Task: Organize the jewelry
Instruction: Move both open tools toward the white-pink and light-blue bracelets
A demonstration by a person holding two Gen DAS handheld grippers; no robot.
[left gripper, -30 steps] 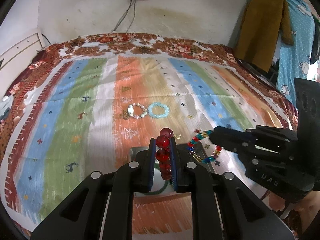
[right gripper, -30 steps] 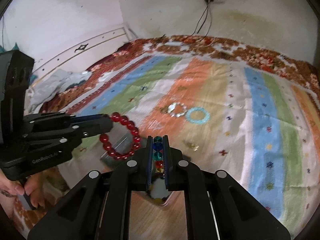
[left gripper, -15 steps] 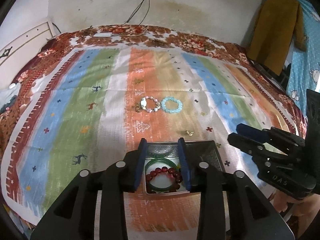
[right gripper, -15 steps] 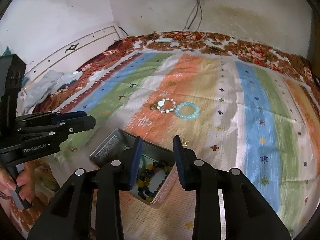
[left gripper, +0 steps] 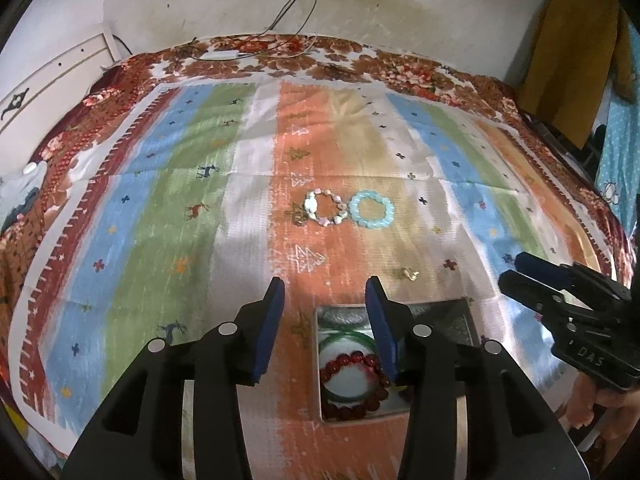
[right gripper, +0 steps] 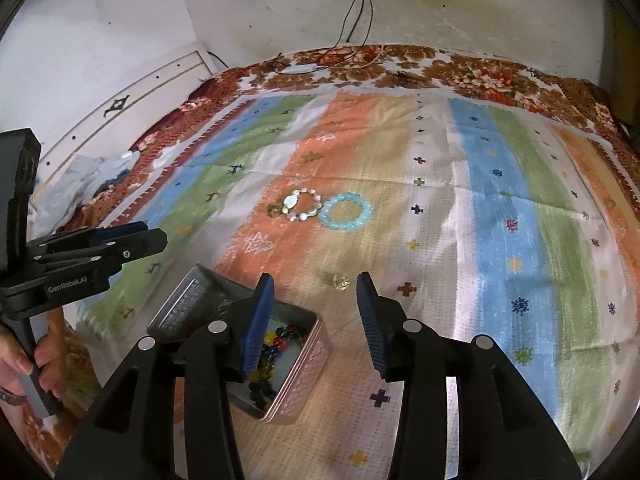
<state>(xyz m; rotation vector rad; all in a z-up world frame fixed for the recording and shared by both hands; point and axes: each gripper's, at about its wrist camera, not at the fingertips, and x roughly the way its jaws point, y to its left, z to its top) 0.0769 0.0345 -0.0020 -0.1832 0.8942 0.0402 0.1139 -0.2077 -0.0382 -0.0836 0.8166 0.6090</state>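
Both bracelets, pinched a second earlier, lay in the tin (right gripper: 298,354): red beads (left gripper: 352,384) and multicolour beads (right gripper: 272,354). Left gripper (left gripper: 326,318) and right gripper (right gripper: 316,312) had just been opening, jaws partly apart and empty. Step: release done; next, probably reach farther up the cloth (left gripper: 160,240) for the shell bracelet (left gripper: 325,207) and blue bracelet (left gripper: 372,209), touching rings lying flat, no long axis
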